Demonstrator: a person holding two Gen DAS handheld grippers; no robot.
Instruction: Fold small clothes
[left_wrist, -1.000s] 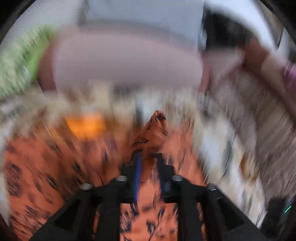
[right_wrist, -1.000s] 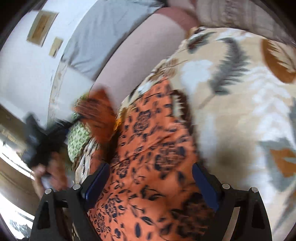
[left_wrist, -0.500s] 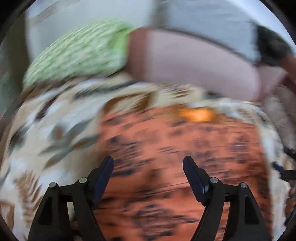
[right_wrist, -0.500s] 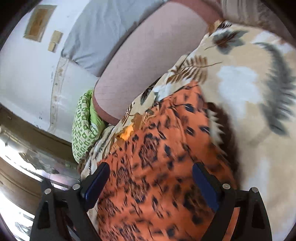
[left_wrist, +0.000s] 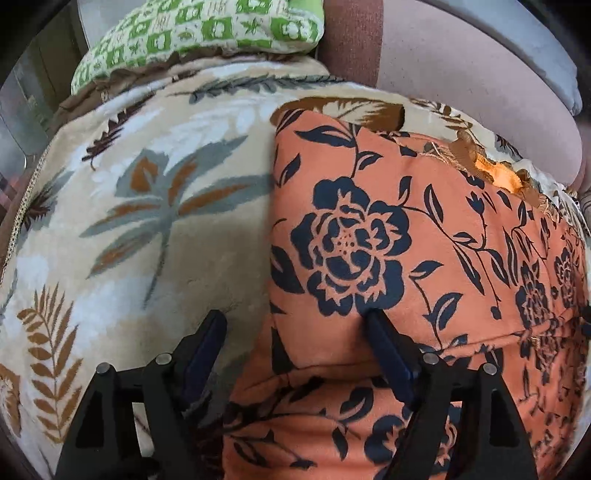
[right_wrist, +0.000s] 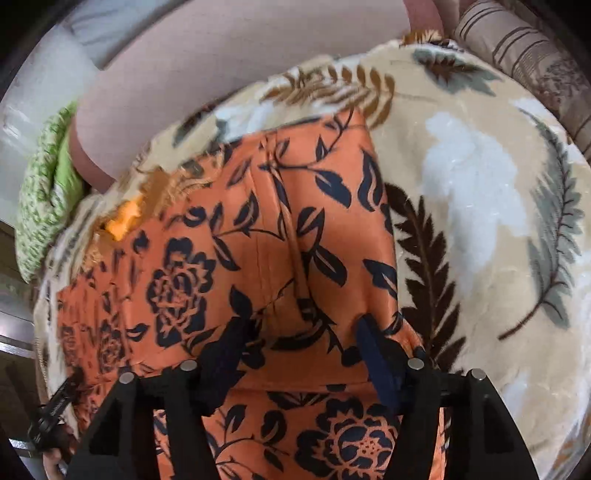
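An orange garment with dark blue flowers (left_wrist: 388, 240) lies folded flat on a cream leaf-print blanket (left_wrist: 147, 206). My left gripper (left_wrist: 295, 317) points down at the garment's left edge, jaws opening. One finger is over the blanket, the other on the cloth, and the edge lies between them unpinched. In the right wrist view the garment (right_wrist: 266, 229) fills the middle. My right gripper (right_wrist: 301, 323) is low over its near right part, jaws closing, with a raised ridge of cloth between the pads, which do not press on it.
A green patterned pillow (left_wrist: 199, 37) and a pale pink bolster (left_wrist: 461, 85) lie along the blanket's far side. A striped cushion (right_wrist: 524, 62) sits at the far right. Bare blanket (right_wrist: 480, 221) spreads to the right of the garment.
The left gripper let go of the pinched cloth, opened wide and swung to the garment's left edge. The right gripper shifted toward the right edge and its jaws narrowed a little.
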